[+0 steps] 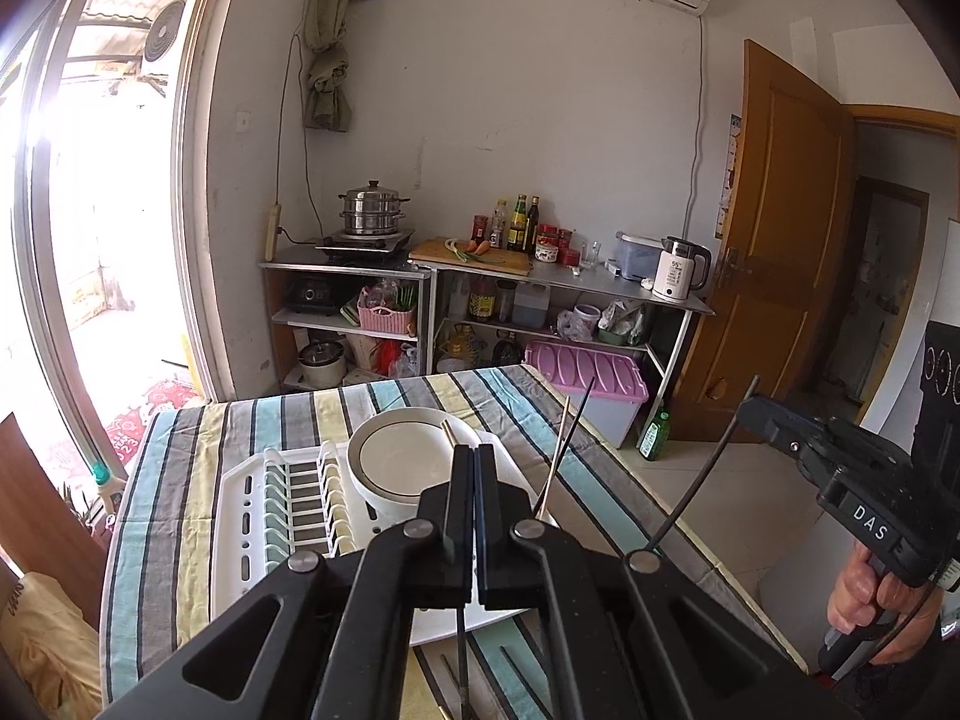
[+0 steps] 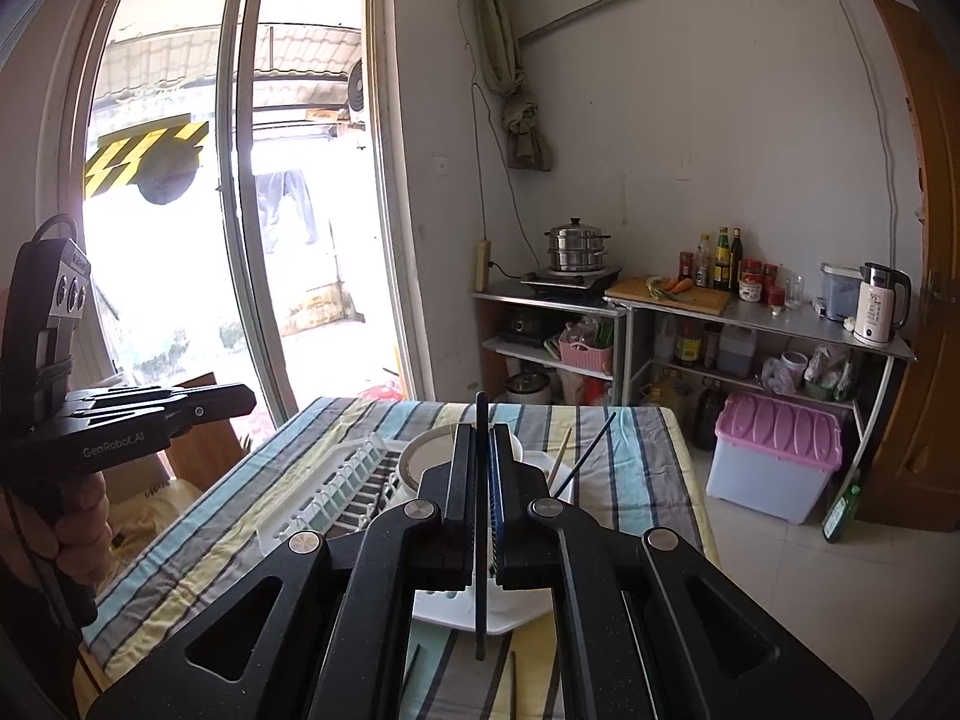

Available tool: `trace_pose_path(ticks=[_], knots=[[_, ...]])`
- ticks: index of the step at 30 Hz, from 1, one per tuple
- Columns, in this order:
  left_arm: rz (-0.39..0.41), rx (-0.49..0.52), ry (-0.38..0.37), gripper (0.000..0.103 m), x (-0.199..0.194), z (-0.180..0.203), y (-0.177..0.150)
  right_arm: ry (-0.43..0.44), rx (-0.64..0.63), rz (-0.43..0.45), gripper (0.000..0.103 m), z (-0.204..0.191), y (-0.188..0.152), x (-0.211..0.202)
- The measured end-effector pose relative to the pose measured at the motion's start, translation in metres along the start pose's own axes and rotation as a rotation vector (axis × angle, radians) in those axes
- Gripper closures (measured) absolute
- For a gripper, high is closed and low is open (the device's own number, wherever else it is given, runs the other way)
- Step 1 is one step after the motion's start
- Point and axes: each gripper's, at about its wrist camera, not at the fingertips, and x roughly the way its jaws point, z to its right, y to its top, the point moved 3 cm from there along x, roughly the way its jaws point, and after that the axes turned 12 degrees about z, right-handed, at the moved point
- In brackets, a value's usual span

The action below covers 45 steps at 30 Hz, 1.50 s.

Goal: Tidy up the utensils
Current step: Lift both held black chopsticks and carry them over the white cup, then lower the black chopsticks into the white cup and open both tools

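A table with a striped cloth [image 1: 252, 438] fills the middle of both views. On it sits a white dish rack [image 1: 264, 510], and a white bowl [image 1: 402, 456] rests in the rack.

At the right side of the rack, two chopsticks already stand up and lean: a pale one [image 1: 555, 462] and a dark one [image 1: 576, 426]. So part of the tidying looks done.

The left gripper [image 1: 474, 456] has its fingers pressed together on a thin chopstick [image 1: 461, 660] with a gold tip. It runs between the fingers, with the gold tip poking out over the bowl and the dark end hanging down.

The right gripper [image 2: 480, 450] is squeezed on a dark chopstick [image 2: 480, 600] that stands nearly straight up, held above the front edge of the rack.

A few more sticks [image 2: 513, 684] lie flat on the cloth in front of the rack. So two are put away, two are being carried, and some likely wait to be picked up. The job seems about halfway.
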Motion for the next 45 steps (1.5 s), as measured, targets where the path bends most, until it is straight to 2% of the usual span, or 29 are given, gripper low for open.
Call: trace_pose_path(ticks=[5, 7, 9, 14, 18, 23, 31, 33, 34, 35, 40, 45], knots=[[-0.060, -0.007, -0.021, 0.103, 0.022, -0.001, -0.022, -0.004, 0.009, -0.016, 0.099, 0.005, -0.010, 0.005], [-0.116, 0.002, -0.060, 0.103, 0.038, 0.001, -0.037, -0.003, 0.015, -0.025, 0.099, 0.007, -0.015, 0.007], [-0.167, 0.002, -0.055, 0.103, 0.053, 0.000, -0.054, -0.002, 0.018, -0.032, 0.099, 0.008, -0.018, 0.009], [-0.334, 0.033, -0.080, 0.081, 0.100, 0.000, -0.105, 0.004, 0.017, -0.044, 0.099, 0.010, -0.024, 0.012], [-0.447, 0.057, -0.094, 0.080, 0.135, 0.002, -0.141, 0.006, 0.024, -0.060, 0.099, 0.014, -0.032, 0.017], [-0.524, 0.080, -0.085, 0.080, 0.170, 0.005, -0.169, 0.003, 0.033, -0.079, 0.099, 0.022, -0.039, 0.025], [-0.573, 0.087, -0.072, 0.080, 0.202, 0.005, -0.188, 0.000, 0.042, -0.086, 0.099, 0.030, -0.040, 0.033], [-0.578, 0.087, -0.069, 0.088, 0.206, 0.004, -0.192, 0.000, 0.042, -0.085, 0.099, 0.031, -0.039, 0.034], [-0.579, 0.086, -0.065, 0.099, 0.206, 0.004, -0.193, 0.001, 0.041, -0.083, 0.099, 0.032, -0.038, 0.034], [-0.576, 0.087, -0.059, 0.099, 0.208, 0.004, -0.193, 0.001, 0.041, -0.082, 0.099, 0.032, -0.037, 0.034], [-0.526, 0.068, -0.048, 0.099, 0.196, -0.004, -0.180, 0.001, 0.037, -0.074, 0.099, 0.031, -0.034, 0.035], [-0.427, 0.072, -0.043, 0.099, 0.160, -0.006, -0.143, 0.002, 0.035, -0.055, 0.099, 0.028, -0.027, 0.033]])
